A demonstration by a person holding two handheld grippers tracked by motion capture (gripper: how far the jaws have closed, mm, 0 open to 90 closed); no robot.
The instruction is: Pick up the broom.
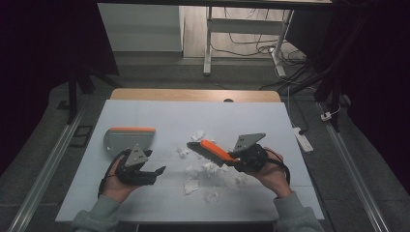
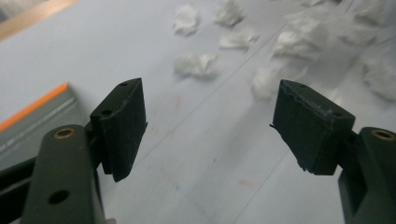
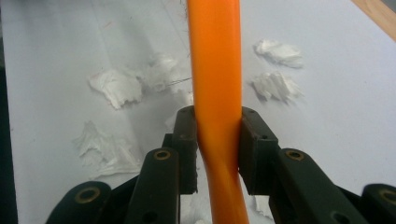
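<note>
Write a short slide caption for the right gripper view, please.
Right gripper clamps the orange brush handle above scattered white paper scraps.

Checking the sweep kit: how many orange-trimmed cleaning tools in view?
2. The brush is clamped in the right gripper over the paper scraps; the dustpan lies on the table's left side, beyond the open left gripper. None looks hidden.

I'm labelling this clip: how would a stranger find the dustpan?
Start at the white table and look to its left half. Beyond the left gripper lies the dustpan: flat, grey, with an orange strip along its far edge, unlike the scattered white paper scraps.
</note>
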